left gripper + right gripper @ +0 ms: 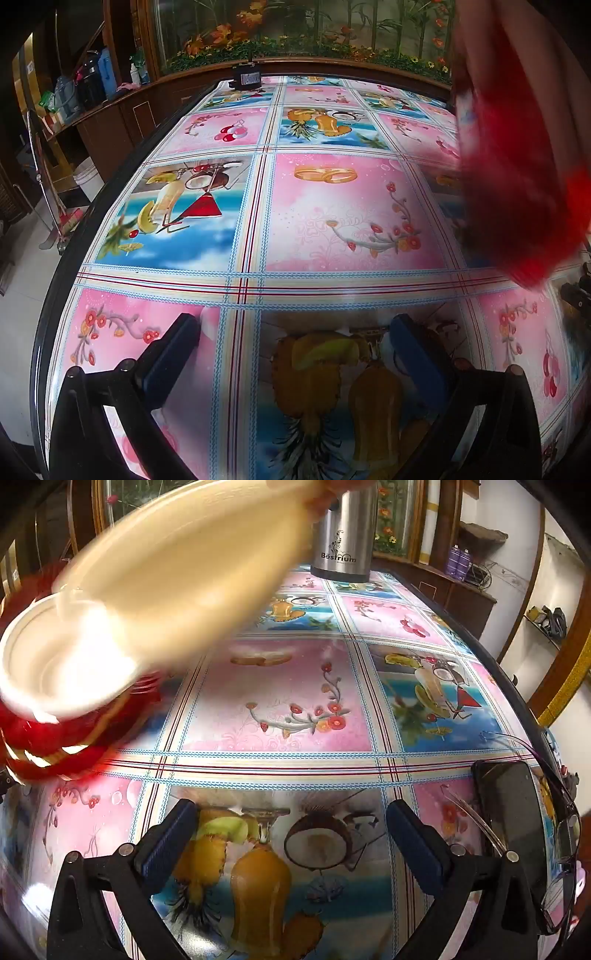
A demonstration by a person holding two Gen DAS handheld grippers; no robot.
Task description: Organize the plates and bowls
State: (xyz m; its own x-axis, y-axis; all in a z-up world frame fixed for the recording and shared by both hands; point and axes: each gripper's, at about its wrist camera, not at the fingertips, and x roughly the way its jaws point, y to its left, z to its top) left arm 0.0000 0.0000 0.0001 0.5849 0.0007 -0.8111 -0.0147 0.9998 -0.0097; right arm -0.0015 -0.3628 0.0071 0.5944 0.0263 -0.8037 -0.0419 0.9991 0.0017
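Left wrist view: the left claw (pixel 295 354) stands wide open and empty, tilted down over the desk (pixel 343 210) with its patterned fruit-and-flower cloth. No plate or bowl lies on the stretch ahead of it. At the right edge a blurred red shape (pixel 517 199) hangs above the cloth; what it is cannot be told here.

Right wrist view: the right claw (pixel 291 830) is likewise wide open with nothing between its fingers. At upper left a cream plate (pixel 184 565), blurred and tilted, is held from above over a white bowl (pixel 62 672) that sits in red bowls (pixel 70 738). Whether the stack rests on the desk is unclear. A steel flask (pixel 345 531) stands farther back; a phone (pixel 509 808) and glasses (pixel 561 849) lie at the right.

The dishes seem to be only just arriving, so sorting has not begun. The next move likely calls for waiting until they settle, then swinging a claw left to take a rim.
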